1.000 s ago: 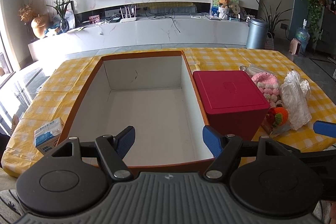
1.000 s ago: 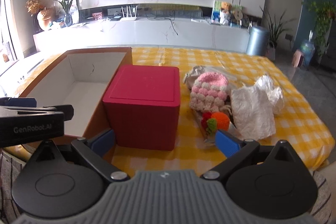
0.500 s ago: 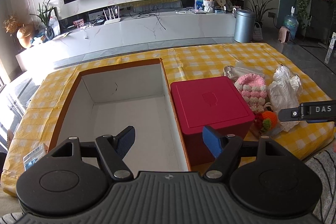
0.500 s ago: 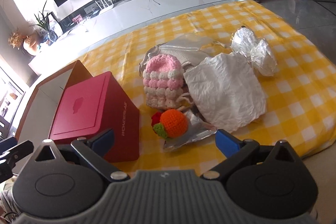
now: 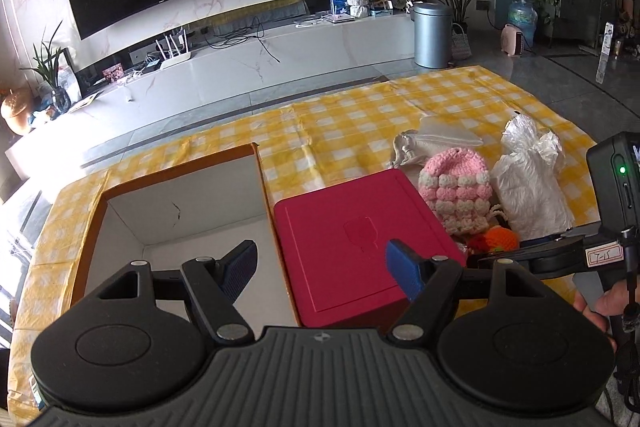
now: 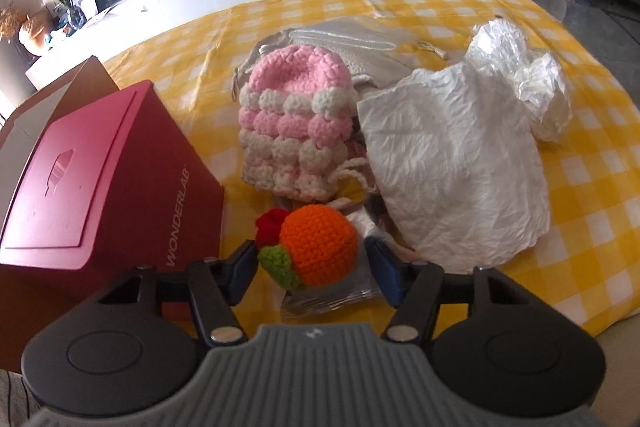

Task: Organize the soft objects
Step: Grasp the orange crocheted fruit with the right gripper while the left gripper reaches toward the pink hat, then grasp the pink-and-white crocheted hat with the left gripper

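In the last second the right tool has come down close to the crocheted orange, which now sits between its spread fingers, not yet pinched. The orange lies on the desk beside the red box. The left tool hangs released over the cardboard box, probably the destination. The grasp seems next.
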